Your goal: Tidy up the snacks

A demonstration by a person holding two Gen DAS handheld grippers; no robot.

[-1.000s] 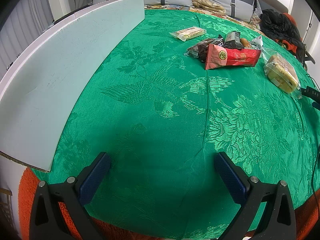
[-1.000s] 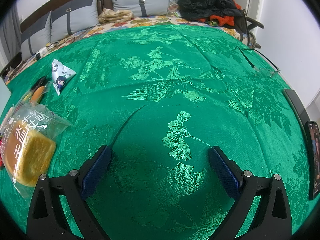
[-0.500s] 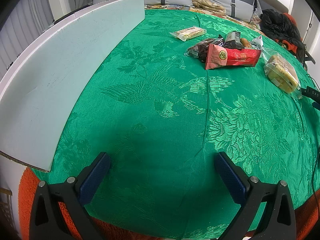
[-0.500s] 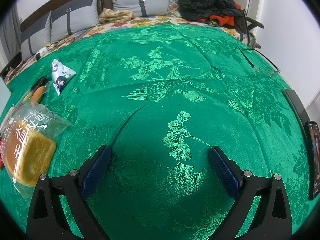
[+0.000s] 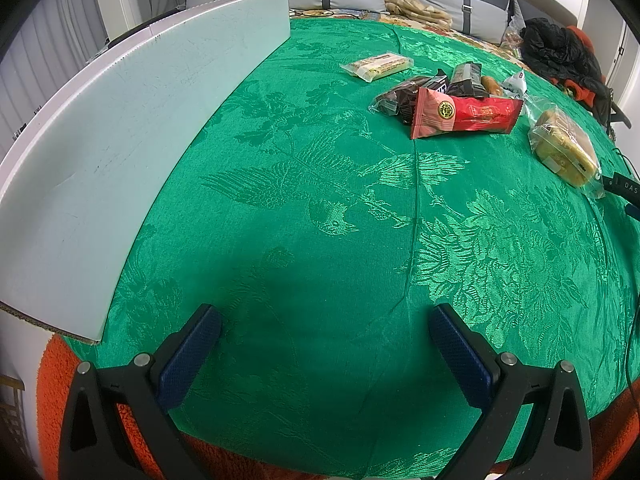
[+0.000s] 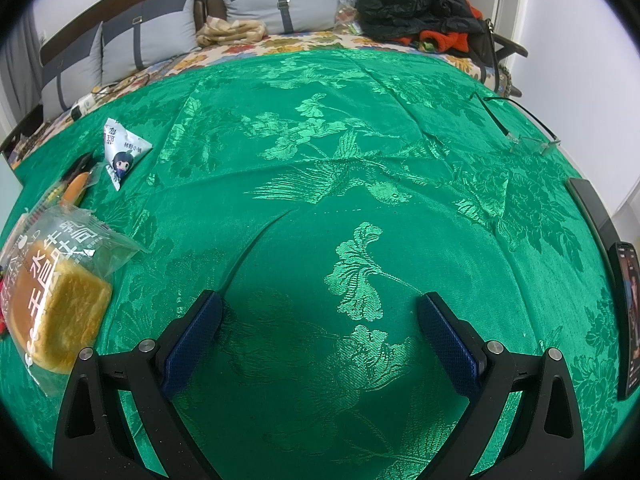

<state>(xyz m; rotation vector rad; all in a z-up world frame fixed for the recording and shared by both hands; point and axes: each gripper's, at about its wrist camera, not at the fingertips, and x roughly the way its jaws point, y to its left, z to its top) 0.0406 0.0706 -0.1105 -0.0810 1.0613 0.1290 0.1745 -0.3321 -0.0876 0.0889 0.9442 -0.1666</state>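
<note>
Snacks lie on a green cloth (image 5: 320, 208). In the left wrist view a red packet (image 5: 464, 114) lies far right among dark wrappers (image 5: 404, 98), with a pale bar packet (image 5: 376, 66) behind and a bagged bread (image 5: 564, 148) at the right. My left gripper (image 5: 324, 320) is open and empty, well short of them. In the right wrist view the bagged bread (image 6: 56, 304) lies at the left, a small white triangular packet (image 6: 122, 152) beyond it. My right gripper (image 6: 318, 308) is open and empty, to the right of the bread.
A white board (image 5: 120, 152) stands along the cloth's left side. Glasses (image 6: 528, 142) and a phone (image 6: 628, 320) lie at the cloth's right edge. Cushions (image 6: 276, 4) and dark clothing (image 6: 412, 0) lie behind. An orange rug (image 5: 52, 368) shows below the cloth.
</note>
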